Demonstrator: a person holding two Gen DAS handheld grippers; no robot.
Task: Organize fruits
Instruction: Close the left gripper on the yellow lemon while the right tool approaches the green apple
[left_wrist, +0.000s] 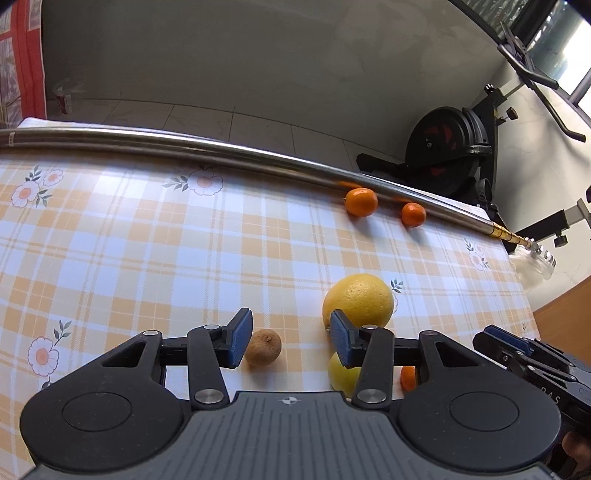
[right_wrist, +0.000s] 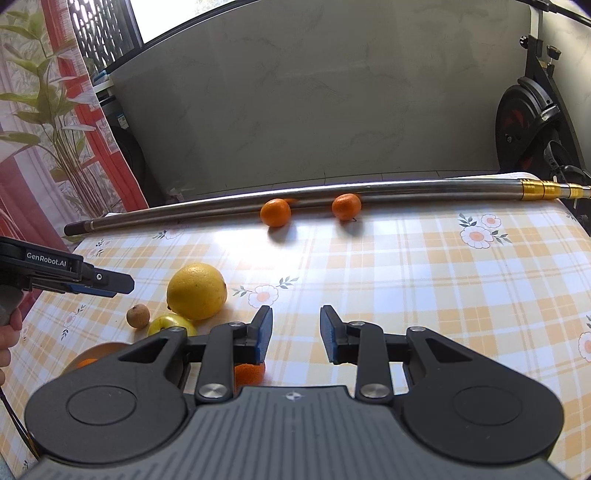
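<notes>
The left gripper tilts downward with its blue-padded fingers parted and nothing gripped between them. The right gripper also angles down, its jaws apart with a clear gap and empty. A hand wraps the left gripper's handle at the edge of the right wrist view.

small orange half hidden, yellow fruit partly covered
</notes>
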